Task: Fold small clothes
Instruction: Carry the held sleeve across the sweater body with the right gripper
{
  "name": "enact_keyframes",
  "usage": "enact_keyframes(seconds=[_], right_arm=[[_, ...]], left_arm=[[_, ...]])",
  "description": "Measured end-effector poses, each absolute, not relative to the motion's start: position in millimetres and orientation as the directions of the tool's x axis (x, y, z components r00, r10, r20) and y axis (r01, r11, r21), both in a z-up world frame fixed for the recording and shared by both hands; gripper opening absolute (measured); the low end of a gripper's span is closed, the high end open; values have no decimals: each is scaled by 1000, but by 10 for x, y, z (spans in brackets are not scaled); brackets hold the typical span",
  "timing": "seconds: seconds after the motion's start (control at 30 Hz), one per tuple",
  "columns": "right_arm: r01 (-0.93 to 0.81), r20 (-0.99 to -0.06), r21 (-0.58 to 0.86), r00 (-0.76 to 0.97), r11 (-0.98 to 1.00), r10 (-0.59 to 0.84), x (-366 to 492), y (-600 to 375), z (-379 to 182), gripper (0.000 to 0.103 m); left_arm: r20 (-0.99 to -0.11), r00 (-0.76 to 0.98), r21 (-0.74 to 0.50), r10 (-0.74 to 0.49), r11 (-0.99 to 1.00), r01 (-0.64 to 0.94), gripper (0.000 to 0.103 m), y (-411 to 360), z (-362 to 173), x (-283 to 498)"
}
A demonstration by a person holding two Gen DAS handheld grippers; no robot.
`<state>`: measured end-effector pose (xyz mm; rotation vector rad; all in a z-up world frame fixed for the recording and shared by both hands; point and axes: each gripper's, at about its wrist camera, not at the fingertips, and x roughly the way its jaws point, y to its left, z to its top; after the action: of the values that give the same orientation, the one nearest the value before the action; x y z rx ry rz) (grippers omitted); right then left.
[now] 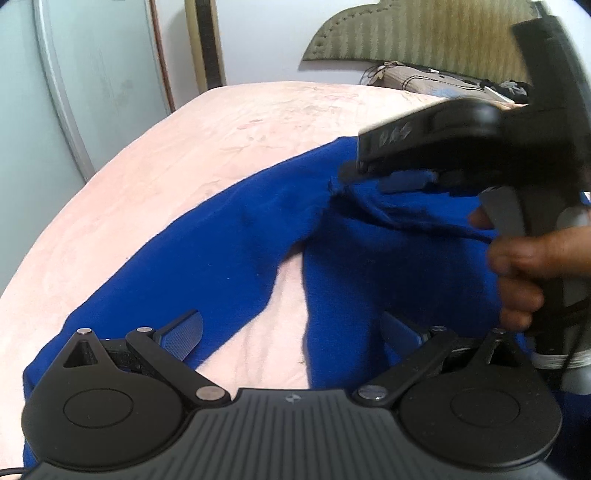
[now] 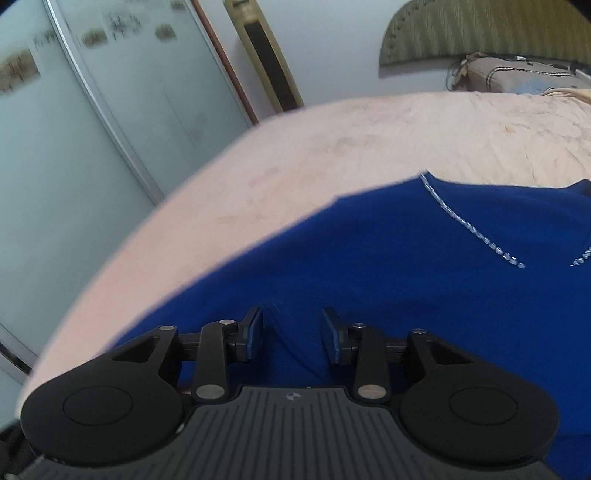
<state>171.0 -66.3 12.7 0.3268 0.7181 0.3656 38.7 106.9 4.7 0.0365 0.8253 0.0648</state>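
A bright blue garment (image 1: 229, 243) lies spread on a pink bedsheet (image 1: 207, 129); it looks like small trousers with two legs. My left gripper (image 1: 291, 336) is wide open just above it, one finger over each leg. In the left wrist view the right gripper (image 1: 391, 181) hovers over the far part of the cloth, held by a hand (image 1: 524, 273). In the right wrist view the right gripper (image 2: 291, 332) is open low over the blue cloth (image 2: 406, 266), with a fold of fabric rising between its fingers. A line of silver beads (image 2: 469, 225) runs across the cloth.
The bed edge (image 2: 155, 221) curves away at left, with a pale sliding wardrobe door (image 2: 74, 140) beyond it. A padded headboard (image 1: 424, 33) and a pillow with dark items (image 1: 436, 81) are at the far end.
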Motion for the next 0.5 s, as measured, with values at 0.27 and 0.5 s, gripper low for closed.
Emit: enact_keyframes(seconds=[0.27,0.5], right_arm=[[-175,-639,311,689,934,342,1530,-675,219,56],[-130,-663,89,732,988,156,1154,-725,376,62]], left_arm=[[-735,672,48,87,996,-76,103,1091,75,389],[-730,677,67,98,995,-72,103,1023,93,401]])
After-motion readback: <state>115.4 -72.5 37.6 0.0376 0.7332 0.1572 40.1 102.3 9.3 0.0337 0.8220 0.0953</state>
